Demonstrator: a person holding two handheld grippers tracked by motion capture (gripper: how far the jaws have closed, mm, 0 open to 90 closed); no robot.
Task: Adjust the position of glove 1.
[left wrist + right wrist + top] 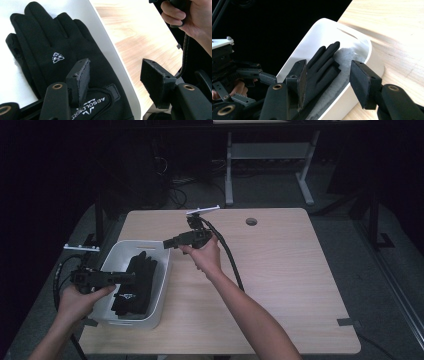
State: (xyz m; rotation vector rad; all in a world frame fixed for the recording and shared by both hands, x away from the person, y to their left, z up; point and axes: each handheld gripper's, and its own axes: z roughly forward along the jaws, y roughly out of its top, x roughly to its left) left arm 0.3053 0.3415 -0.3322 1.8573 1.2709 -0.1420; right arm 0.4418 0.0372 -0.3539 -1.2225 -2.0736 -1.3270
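A white bin (164, 281) stands at the table's left side with black gloves (138, 281) lying in it. My left gripper (130, 277) reaches in from the bin's left, over the gloves. In the left gripper view it is open (116, 67), hanging empty above a glove (57, 50) with a small white logo, beside the bin rim (110, 50). My right gripper (168, 243) hovers at the bin's far right corner, pointing left. It is open (329, 66) with nothing between its jaws, above the glove (322, 63) and the rim (362, 37).
The wooden table (280, 285) stretches bare to the right of the bin, with a round hole (251, 221) near its far edge. The right gripper's cable (231, 257) trails across the top. A metal desk frame (270, 155) stands behind.
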